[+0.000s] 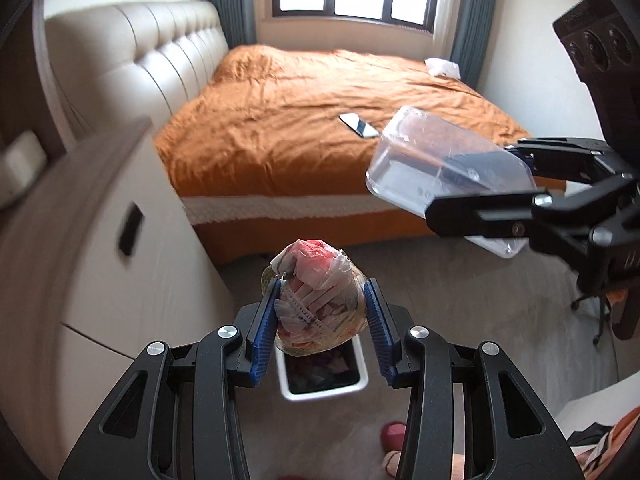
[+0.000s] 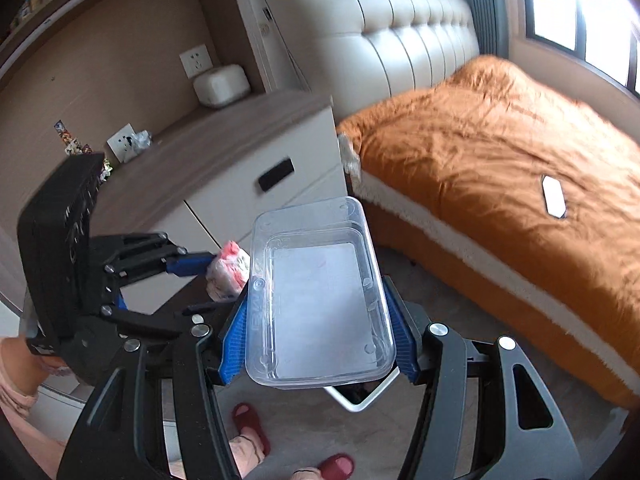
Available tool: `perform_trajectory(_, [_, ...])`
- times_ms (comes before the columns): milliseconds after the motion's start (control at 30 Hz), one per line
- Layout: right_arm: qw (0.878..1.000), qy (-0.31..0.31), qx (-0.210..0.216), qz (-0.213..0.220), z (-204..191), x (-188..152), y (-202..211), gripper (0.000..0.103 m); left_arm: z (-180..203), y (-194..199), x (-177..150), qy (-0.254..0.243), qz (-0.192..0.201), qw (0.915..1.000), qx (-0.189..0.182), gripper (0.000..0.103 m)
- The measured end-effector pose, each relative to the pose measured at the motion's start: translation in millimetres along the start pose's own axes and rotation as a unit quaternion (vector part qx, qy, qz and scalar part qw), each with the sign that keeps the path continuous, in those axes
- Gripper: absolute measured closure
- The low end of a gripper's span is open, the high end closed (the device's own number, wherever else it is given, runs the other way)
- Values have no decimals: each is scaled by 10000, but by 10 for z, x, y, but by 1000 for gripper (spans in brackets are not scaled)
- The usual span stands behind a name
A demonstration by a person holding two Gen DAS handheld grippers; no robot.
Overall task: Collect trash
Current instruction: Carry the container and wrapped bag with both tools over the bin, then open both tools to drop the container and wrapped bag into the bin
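The left gripper (image 1: pixel 320 312) has its blue pads (image 1: pixel 265 328) pressed narrowly on a crumpled bag of wrappers (image 1: pixel 316 300), clear plastic stuffed with red and white scraps, which bulges up past the fingertips. It tilts steeply down, and the bundle hangs directly over a white trash bin (image 1: pixel 322 372) on the grey floor, its opening showing dark rubbish inside. The right gripper (image 2: pixel 316 344) stands wider, clamped across the short sides of a clear plastic food container (image 2: pixel 316 292), empty, held with its open side facing the camera. It also slants downward, and the bin's white rim (image 2: pixel 360 400) shows just under the container's near edge. Behind both lie an orange bedspread (image 1: pixel 320 112) with a phone (image 1: pixel 359 125) on it, and a bedside cabinet (image 2: pixel 240 152)
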State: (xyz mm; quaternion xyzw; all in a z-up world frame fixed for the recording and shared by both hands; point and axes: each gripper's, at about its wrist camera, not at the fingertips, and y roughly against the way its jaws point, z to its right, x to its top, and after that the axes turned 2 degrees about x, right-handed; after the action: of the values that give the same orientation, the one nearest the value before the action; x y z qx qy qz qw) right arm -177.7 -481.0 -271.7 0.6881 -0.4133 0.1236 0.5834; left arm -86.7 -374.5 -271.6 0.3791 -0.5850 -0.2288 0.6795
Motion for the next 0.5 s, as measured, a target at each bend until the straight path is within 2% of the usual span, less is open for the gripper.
perform_trajectory(267, [9970, -289, 252, -666, 512, -527, -1092, 43, -45, -1283, -699, -119, -651, 9974, -296, 61])
perform_trajectory(500, [9907, -552, 602, -1084, 833, -1052, -2110, 43, -162, -2262, -1253, -112, -1029, 9931, -558, 61])
